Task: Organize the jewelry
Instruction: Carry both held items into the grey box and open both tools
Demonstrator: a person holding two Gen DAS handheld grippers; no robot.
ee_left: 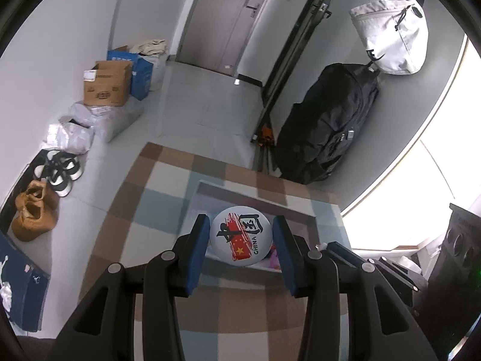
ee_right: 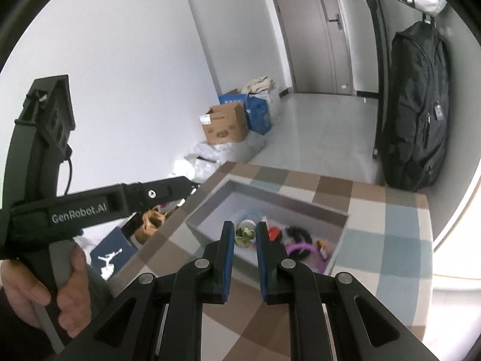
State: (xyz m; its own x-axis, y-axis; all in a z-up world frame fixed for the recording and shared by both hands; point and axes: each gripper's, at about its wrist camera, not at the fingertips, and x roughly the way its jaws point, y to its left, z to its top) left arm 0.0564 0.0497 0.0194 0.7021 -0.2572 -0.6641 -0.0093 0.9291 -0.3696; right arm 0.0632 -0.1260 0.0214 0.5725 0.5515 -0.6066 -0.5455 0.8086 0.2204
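Note:
In the left wrist view my left gripper (ee_left: 241,234) is shut on a round white badge (ee_left: 241,240) with a red flag print and the word CHINA, held above a grey tray (ee_left: 207,189) on the checkered tablecloth (ee_left: 144,216). In the right wrist view my right gripper (ee_right: 245,233) is shut on a small green and cream flower-shaped piece (ee_right: 245,234), held over the same tray (ee_right: 288,203). The tray holds a purple ring (ee_right: 303,251), a black braided band (ee_right: 297,232), a red piece (ee_right: 273,232) and a light blue ring (ee_right: 254,210). The left gripper's body (ee_right: 105,204) shows at left, in a hand.
The table's far edge drops to a grey floor. Cardboard and blue boxes (ee_left: 108,82), shoes (ee_left: 58,170) and plastic bags line the left wall. A black backpack (ee_left: 327,123) and a white bag (ee_left: 390,36) hang at right. A black speaker (ee_left: 457,249) stands at far right.

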